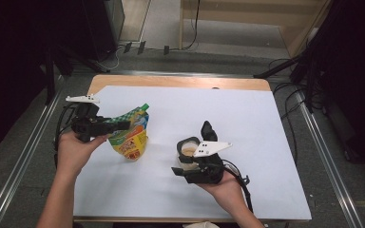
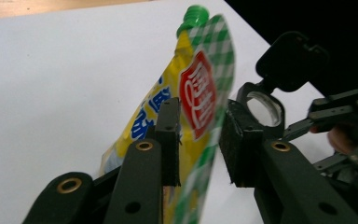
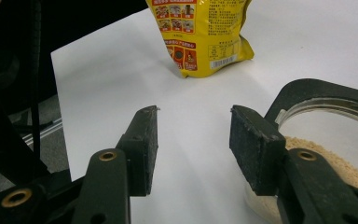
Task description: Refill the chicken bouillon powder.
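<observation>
Yellow plastic spouted pouch (image 2: 186, 107) with a green cap stands between the left tool's (image 2: 199, 135) parted, released jaws. Right tool (image 3: 193, 140), jaws apart, rests beside a clear, black-rimmed jar (image 3: 326, 121) of tan powder.

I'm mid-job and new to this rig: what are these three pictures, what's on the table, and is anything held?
There is no robot arm: a person holds a two-jaw gripper in each hand. The high view looks down from above the person's side. There the left gripper is at the pouch and the right gripper is by the jar. Both things stand on the white sheet.

Each of the other two pictures comes from a camera riding on one gripper, looking along its black jaws. In the left gripper view the pouch stands between the jaws; one pad lies against it, the other stands clear, so it is not clamped. In the right gripper view the jaws are open with nothing between them, beside the open jar of tan powder.
</observation>
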Tool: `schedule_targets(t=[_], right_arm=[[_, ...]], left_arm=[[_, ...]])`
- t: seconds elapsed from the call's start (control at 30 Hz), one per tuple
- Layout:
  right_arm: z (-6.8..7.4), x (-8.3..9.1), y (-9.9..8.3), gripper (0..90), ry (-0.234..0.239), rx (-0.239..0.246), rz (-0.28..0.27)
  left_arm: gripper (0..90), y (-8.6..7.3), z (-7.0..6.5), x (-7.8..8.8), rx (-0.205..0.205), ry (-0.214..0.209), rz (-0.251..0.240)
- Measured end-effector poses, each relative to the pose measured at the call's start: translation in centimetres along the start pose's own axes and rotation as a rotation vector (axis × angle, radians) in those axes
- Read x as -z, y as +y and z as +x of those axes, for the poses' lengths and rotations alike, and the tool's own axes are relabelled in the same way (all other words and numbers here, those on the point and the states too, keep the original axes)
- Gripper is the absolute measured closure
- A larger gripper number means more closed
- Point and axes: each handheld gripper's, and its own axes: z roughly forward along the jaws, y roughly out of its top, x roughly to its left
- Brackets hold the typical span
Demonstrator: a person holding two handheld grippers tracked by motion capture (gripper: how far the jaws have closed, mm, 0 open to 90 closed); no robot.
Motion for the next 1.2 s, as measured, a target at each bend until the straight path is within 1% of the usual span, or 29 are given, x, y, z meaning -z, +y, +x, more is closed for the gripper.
schedule_targets(t=[0.07,0.17,0.27,0.3,0.37,0.53,0.63,0.8,0.83,0.87,0.9,0.93,0.97,1.03,1.07,1.1,1.13,1.17,1.2], right_arm=[[0.0,0.0,0.0,53.2,0.000,0.000,0.000],[0.0,-0.1,0.0,53.2,-0.001,-0.001,0.007],[-0.1,-0.2,-0.1,53.2,0.000,0.002,0.006],[0.0,-0.2,-0.1,53.2,0.000,0.003,0.007],[0.0,-0.2,-0.1,53.2,0.002,0.003,0.009],[0.1,-0.4,-0.1,53.2,0.002,0.007,0.014],[0.2,-0.4,-0.1,53.2,0.004,0.009,0.015],[0.1,-0.3,0.0,53.2,0.004,0.009,0.010],[0.1,-0.2,0.0,53.2,0.003,0.009,0.007],[0.1,-0.2,0.0,53.2,0.003,0.009,0.007],[0.1,-0.2,0.0,53.2,0.003,0.008,0.004],[0.1,-0.1,0.0,53.2,0.001,0.006,0.004],[0.1,-0.1,0.1,53.2,0.002,0.005,0.005],[0.1,0.0,0.1,53.2,0.006,0.005,0.004],[0.2,0.0,0.2,53.3,0.006,0.004,0.004],[0.2,0.0,0.2,53.3,0.006,0.006,0.004],[0.2,0.0,0.2,53.3,0.006,0.006,0.004],[0.2,0.0,0.3,53.4,0.008,0.007,0.003],[0.2,0.0,0.3,53.4,0.008,0.007,0.003]], left_arm=[[69.8,0.1,-0.1,0.2,-0.001,0.002,-0.001],[68.4,0.8,-0.6,0.7,-0.005,0.021,0.017],[67.1,1.1,-0.8,1.1,-0.005,0.021,0.018],[66.4,1.4,-0.9,1.4,0.004,0.011,0.010],[65.4,1.7,-0.9,1.6,0.011,0.011,0.010],[63.6,2.3,-0.9,2.1,0.014,0.006,-0.002],[61.5,2.7,-0.7,2.4,0.025,-0.003,-0.007],[60.2,3.1,-0.6,2.7,0.017,0.006,-0.018],[59.8,3.1,-0.4,2.8,0.025,0.004,-0.027],[59.9,3.1,-0.4,2.8,0.025,0.004,-0.027],[60.0,3.1,0.1,2.8,0.035,0.017,-0.023],[60.0,3.1,0.1,2.8,0.035,0.017,-0.023],[59.7,3.1,0.7,2.7,0.042,0.047,-0.027],[58.3,3.0,1.4,2.7,0.046,0.047,-0.032],[57.7,3.0,1.4,2.7,0.046,0.047,-0.032],[56.9,2.8,2.1,2.6,0.047,0.055,-0.037],[56.6,2.8,2.1,2.6,0.047,0.055,-0.037],[56.6,2.6,2.9,2.4,0.060,0.057,-0.029],[56.6,2.6,2.9,2.4,0.060,0.057,-0.029]])
